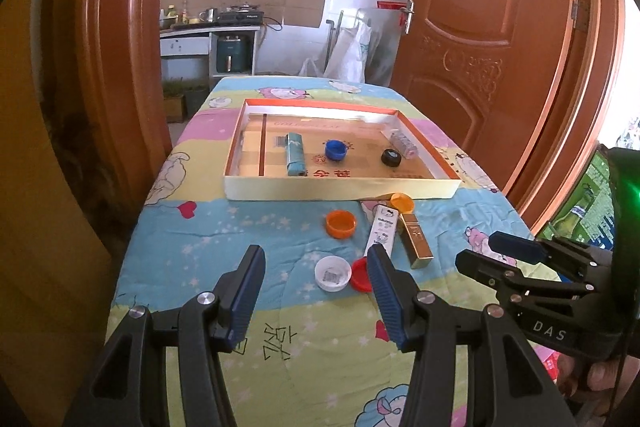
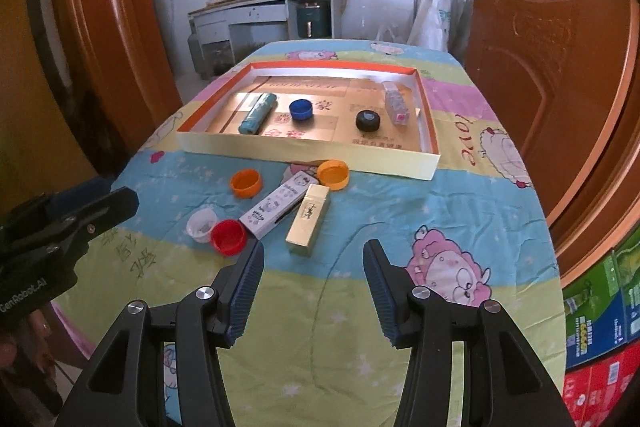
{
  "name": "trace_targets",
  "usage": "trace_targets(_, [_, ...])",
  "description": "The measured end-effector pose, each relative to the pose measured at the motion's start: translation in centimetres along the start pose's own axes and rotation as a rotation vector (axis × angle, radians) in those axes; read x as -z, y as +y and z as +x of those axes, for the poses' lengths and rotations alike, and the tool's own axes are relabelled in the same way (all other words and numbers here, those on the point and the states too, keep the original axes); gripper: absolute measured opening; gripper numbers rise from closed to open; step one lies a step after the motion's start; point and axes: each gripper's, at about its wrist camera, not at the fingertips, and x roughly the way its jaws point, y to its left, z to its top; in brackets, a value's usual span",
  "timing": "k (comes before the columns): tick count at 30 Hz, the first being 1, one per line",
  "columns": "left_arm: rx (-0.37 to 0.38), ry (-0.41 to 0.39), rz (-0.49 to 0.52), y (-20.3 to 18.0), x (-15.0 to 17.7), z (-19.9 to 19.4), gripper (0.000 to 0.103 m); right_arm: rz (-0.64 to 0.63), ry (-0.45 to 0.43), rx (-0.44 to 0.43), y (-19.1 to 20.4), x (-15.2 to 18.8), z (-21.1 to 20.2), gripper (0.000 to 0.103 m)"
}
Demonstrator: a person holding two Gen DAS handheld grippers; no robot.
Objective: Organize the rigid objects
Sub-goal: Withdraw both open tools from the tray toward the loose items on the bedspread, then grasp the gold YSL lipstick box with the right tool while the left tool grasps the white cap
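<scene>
Approaching: loose caps and boxes, tray (image 2: pixel 304 151) part-filled.
Claws: left gripper (image 1: pixel 316 291) and right gripper (image 2: pixel 312 287) wide, empty.
Next: probably gold box (image 2: pixel 308 219).

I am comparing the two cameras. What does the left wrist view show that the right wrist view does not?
Only the left wrist view: the right gripper from the side, open and empty. Only the right wrist view: the left gripper at the left edge, and stacked cartons. Both: the tray, gold box, red cap and white cap.
</scene>
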Motion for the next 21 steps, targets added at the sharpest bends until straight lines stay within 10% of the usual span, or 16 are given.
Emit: trace_targets(21, [-0.026,0.063,0.042,0.6,2.0,2.7,0.053,0.019,0.074,0.041,0.5,0.1,5.9,0.053])
